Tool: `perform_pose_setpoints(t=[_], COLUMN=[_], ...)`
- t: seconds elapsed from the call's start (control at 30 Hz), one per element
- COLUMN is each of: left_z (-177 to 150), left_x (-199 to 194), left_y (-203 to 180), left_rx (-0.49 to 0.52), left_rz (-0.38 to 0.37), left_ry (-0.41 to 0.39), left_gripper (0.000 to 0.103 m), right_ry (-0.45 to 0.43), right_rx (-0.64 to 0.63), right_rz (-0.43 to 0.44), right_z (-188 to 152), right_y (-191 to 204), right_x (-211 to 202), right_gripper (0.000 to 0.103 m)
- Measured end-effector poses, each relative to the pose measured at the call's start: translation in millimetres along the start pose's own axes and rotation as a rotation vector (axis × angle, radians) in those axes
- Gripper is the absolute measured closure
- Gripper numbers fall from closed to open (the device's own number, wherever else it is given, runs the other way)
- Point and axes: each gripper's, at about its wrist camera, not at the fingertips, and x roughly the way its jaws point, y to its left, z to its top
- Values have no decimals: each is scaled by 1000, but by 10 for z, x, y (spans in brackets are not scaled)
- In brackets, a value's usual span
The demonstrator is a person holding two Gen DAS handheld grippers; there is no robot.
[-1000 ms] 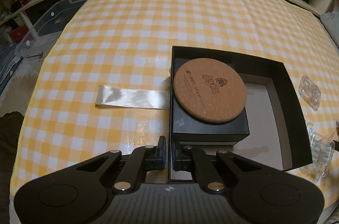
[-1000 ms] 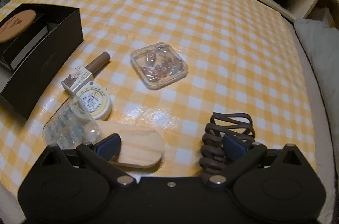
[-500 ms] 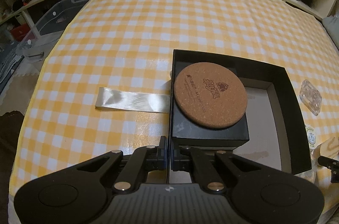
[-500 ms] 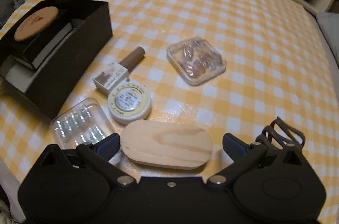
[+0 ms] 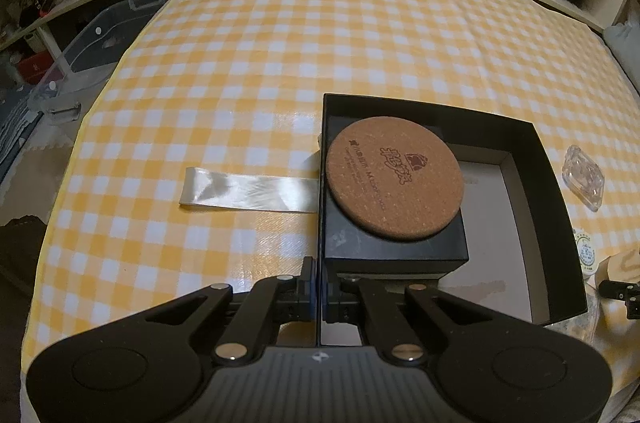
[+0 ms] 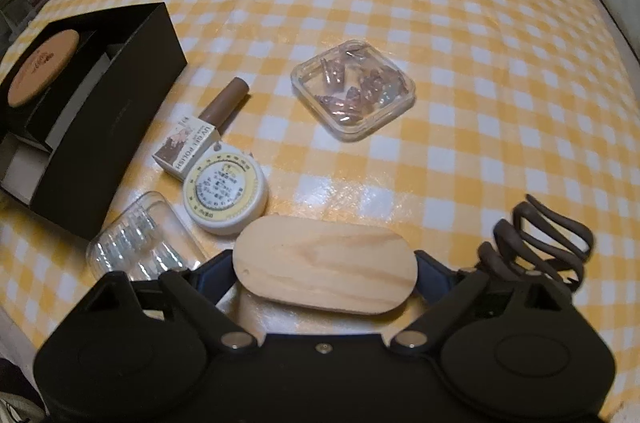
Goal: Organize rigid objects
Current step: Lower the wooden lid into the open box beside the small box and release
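Observation:
My left gripper (image 5: 320, 287) is shut on the near left wall of the open black box (image 5: 556, 215). In the box, a round cork coaster (image 5: 394, 179) lies on a smaller black box (image 5: 392, 251). In the right wrist view, my right gripper (image 6: 326, 269) straddles an oval wooden block (image 6: 324, 263) lengthwise. Its jaws are closing, and the blue pads (image 6: 432, 269) meet the block's two ends. The black box (image 6: 108, 127) with the coaster (image 6: 42, 67) stands to the left.
Beside the block lie a round white tape measure (image 6: 226, 191), a nail polish bottle (image 6: 204, 131), a clear capsule case (image 6: 136, 243), a clear square case (image 6: 352, 91) and a brown hair claw (image 6: 548, 243). A white ribbon (image 5: 248, 189) trails left of the box. Shelves ring the table.
My right gripper swung left, away from the hair claw, centred over the wooden block, and its jaws drew in onto the block's ends. The left gripper kept still.

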Motion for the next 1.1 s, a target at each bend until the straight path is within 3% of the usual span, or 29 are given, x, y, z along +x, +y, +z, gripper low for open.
perform_pose_setpoints(t=[0.23,0.47,0.67,0.87,1.1], left_z=[7,5,6,3,4], left_x=[7,-1,-4,-16,-36], left_y=[-3,2,4,7,31], left_rx=[1,-2,-6,-13,-37], left_rz=[-1,-2,-5,-11,-25], left_ry=[1,1,1,0,1], left_gripper=[101,101,101,101,100], right_ry=[-16,-153,-260,-227,-161], right_rx=[12,79,100,112,193], right_rz=[-10,-2,141,273,338], right_z=[-34,-32,68,233,362], right_y=[-11,39,377,886,1359], right_x=[-104,-565,-992,-939,-667], right_gripper=[10,10,10,10,10])
